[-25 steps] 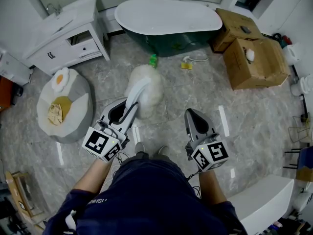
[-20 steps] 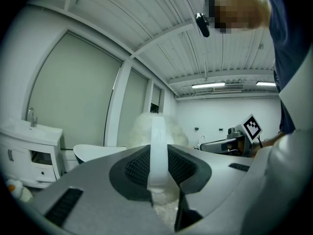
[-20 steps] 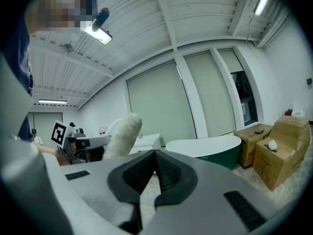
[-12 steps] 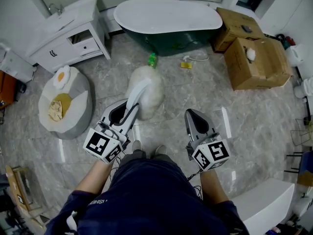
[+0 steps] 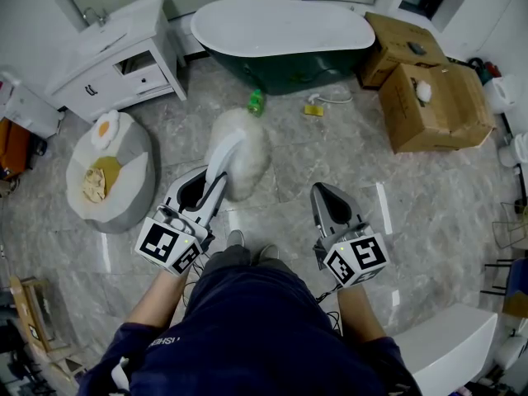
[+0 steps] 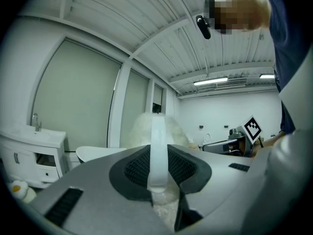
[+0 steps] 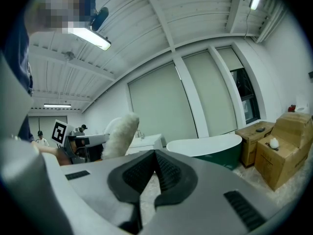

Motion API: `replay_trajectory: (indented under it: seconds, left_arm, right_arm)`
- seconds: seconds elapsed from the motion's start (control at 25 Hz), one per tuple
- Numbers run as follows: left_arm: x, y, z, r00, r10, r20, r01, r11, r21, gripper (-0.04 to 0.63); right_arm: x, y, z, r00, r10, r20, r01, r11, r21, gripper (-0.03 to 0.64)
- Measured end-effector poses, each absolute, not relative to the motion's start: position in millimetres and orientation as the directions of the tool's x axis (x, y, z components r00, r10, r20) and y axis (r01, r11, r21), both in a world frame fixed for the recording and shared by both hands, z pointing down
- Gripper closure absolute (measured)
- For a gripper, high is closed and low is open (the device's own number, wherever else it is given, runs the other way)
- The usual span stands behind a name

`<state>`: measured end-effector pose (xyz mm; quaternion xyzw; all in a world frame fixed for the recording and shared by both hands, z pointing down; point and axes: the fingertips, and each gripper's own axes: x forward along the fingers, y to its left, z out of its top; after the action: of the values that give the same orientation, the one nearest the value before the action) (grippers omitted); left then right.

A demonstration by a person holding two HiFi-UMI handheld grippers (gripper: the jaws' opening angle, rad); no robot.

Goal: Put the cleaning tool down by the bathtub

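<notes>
The left gripper (image 5: 201,190) clamps the duster (image 5: 246,157) by its handle, fluffy head pointing to 12 o'clock, short of the bathtub (image 5: 280,23); the right gripper (image 5: 323,193) jaws meet, empty.

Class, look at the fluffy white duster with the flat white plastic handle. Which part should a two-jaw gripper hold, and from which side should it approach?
Hold the flat white handle, coming from its free end, opposite the fluffy head. The handle is narrow and fits between the pads, whereas the soft pile would probably squash and slip. The left gripper is shut on the handle this way.
</notes>
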<state>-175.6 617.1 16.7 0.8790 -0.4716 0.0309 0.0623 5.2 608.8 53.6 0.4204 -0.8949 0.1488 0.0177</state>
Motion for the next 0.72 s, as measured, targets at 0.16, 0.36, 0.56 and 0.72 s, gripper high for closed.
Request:
replay_trajectory:
  seconds: [0.16, 0.36, 0.56, 0.72]
  left_arm:
    - [-177, 611, 16, 0.54, -0.835, 0.107, -0.842, -0.535, 0.076, 0.492]
    - [-180, 597, 14, 0.526, -0.845, 0.101, -0.851, -0.521, 0.073, 0.492]
    - [-176, 581, 16, 0.524, -0.846, 0.095, -0.851, -0.52, 0.071, 0.492]
    - [-172, 563, 15, 0.528, -0.844, 0.09, -0.849, -0.523, 0.075, 0.492]
  right_arm:
    - [12, 605, 57, -0.645, -0.747, 0.164, -0.759, 0.6, -0.253, 0.612]
    - [15, 593, 55, -0.648, -0.745, 0.159, -0.757, 0.606, -0.245, 0.612]
    - [23, 580, 58, -0.641, -0.75, 0.162, -0.763, 0.6, -0.24, 0.612]
    - [29, 564, 59, -0.634, -0.755, 0.169, -0.769, 0.593, -0.238, 0.612]
